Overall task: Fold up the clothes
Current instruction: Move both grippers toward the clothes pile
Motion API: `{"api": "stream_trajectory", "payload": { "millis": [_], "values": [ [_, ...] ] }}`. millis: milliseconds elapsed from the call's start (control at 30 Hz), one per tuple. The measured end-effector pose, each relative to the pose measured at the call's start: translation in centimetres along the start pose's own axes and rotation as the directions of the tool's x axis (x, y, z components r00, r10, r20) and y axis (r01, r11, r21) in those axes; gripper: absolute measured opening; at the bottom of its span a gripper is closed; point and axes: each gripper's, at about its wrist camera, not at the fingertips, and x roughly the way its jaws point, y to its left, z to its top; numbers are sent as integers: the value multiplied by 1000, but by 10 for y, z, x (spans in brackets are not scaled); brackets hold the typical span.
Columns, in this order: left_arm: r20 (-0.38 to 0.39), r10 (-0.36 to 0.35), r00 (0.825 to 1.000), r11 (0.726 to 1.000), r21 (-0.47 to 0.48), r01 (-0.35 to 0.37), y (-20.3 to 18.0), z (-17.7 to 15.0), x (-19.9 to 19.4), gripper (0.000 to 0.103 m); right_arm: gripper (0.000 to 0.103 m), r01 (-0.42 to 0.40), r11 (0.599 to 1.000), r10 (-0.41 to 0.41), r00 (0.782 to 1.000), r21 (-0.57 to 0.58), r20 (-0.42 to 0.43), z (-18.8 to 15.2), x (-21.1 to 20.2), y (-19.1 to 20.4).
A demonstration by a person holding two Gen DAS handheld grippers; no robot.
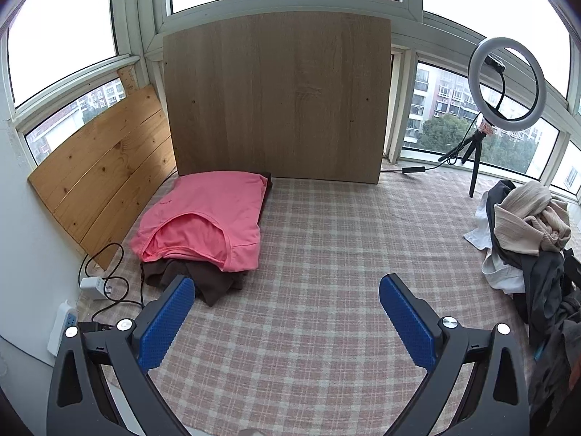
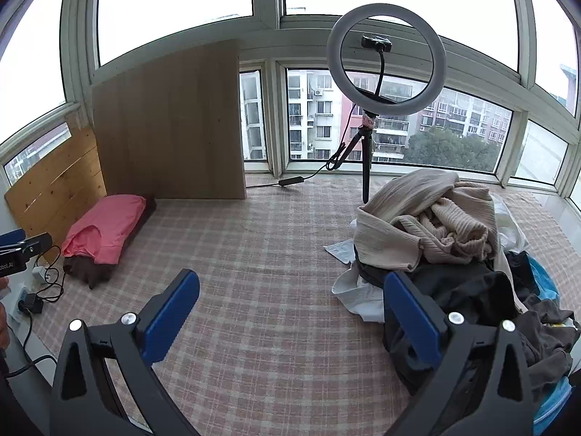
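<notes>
From the left wrist, the left gripper [image 1: 283, 290] hovers over the plaid cloth [image 1: 308, 254] with its blue-padded jaws spread wide and nothing between them. A folded pink shirt [image 1: 203, 218] lies on a folded dark brown garment [image 1: 203, 281], ahead of the left jaw and just in front of the tall wooden board [image 1: 276, 94]; the brown garment's near edge sits just beyond that jaw's tip, apart from it. The unfolded heap of clothes [image 1: 526, 236], topped by a beige ribbed sweater [image 1: 526, 214], lies far right of the board, well apart from the gripper. A ring light [image 1: 506, 83] stands behind the heap.

From the right wrist, the right gripper [image 2: 290, 309] is likewise spread apart and empty above the plaid cloth [image 2: 254, 254]. The heap of clothes [image 2: 454, 254] lies right of the board [image 2: 170, 123], with the right jaw's tip in front of its dark fabric; contact cannot be told. The pink shirt [image 2: 105, 229] lies at the board's foot, far left of the jaws.
</notes>
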Motion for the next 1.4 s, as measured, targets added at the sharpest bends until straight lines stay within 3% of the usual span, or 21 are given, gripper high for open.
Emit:
{"api": "stream_trajectory", "payload": {
  "millis": [133,267,500,667,967,1400],
  "values": [
    [-34,-12,999,1000,-16,12,-6,-4,6,99,103,18,1000,-18,1000,-7,10,-1,1,1],
    [-66,-27,997,999,-28,26,-13,-4,11,99,103,46,999,-46,999,6,2,8,15,-36],
    [-32,-30,999,999,-15,29,-45,7,15,100,103,121,991,-120,993,50,-15,11,35,-100],
    [-37,-35,999,999,18,36,-78,15,24,100,103,215,975,-214,977,51,-24,14,46,-147],
    [-63,-78,995,991,100,84,-145,29,43,101,103,273,957,-268,962,104,-54,19,67,-212],
    [-94,-167,981,951,249,185,-239,47,67,101,103,287,950,-279,957,126,-78,26,91,-246]
  ]
}}
